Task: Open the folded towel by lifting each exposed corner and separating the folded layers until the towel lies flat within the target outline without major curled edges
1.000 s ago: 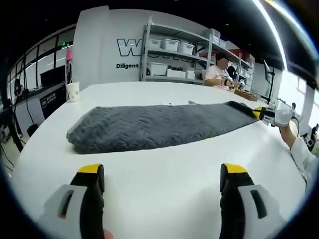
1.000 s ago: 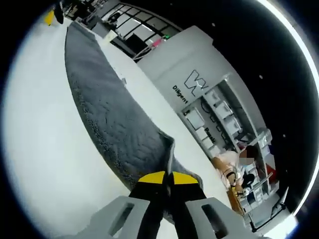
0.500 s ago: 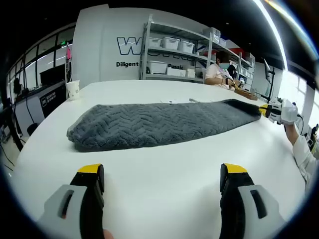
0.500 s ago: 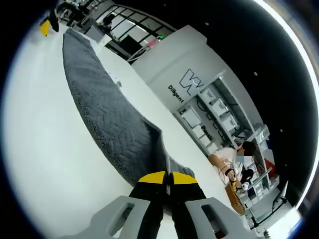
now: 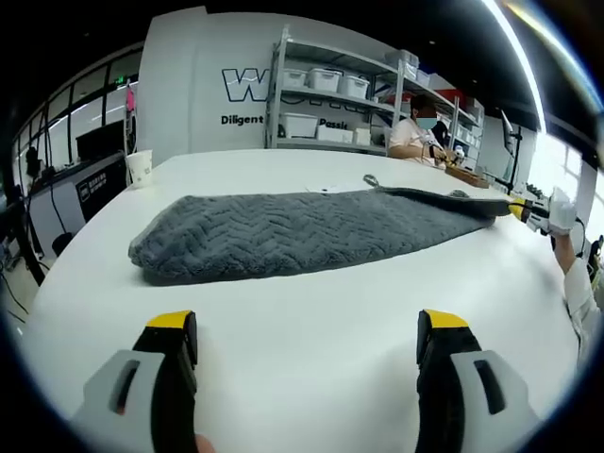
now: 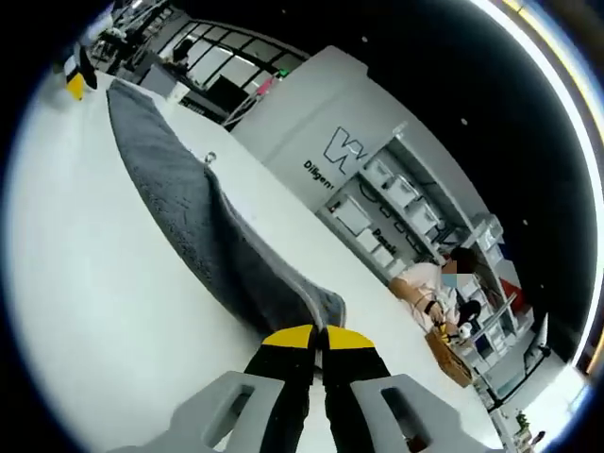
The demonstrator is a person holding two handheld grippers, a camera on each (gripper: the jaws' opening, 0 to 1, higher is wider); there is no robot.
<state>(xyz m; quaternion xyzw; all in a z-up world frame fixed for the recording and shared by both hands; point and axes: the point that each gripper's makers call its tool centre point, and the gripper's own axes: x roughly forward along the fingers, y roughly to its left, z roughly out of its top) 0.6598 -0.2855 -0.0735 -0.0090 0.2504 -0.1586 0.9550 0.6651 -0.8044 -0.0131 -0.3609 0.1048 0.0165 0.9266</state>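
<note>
Lying lengthwise across the white table [image 5: 311, 330], the grey towel [image 5: 293, 231] is a long folded strip with a chevron weave; its near end sits thick and rounded toward the left of the left gripper view, and its far end tapers off to the right. At that far end the right gripper [image 5: 525, 211] has the towel's corner pinched, and the top layer there is raised off the table, a thin edge peeling up along the strip's back side. In the right gripper view the right gripper [image 6: 317, 337] shows its yellow-tipped jaws closed together on the cloth, the towel [image 6: 189, 212] running away from them toward the far end of the table [image 6: 104, 311].

The left gripper [image 5: 304, 335] hangs above bare table, near the towel's long edge but apart from it, jaws wide and holding nothing. It appears small and yellow at the far end of the towel in the right gripper view [image 6: 74, 80].

A paper cup [image 5: 139, 170] stands on the table's far left corner. Behind the table are shelves [image 5: 330, 99] with white bins, a wall with dark lettering, and a seated person [image 5: 415, 137]
</note>
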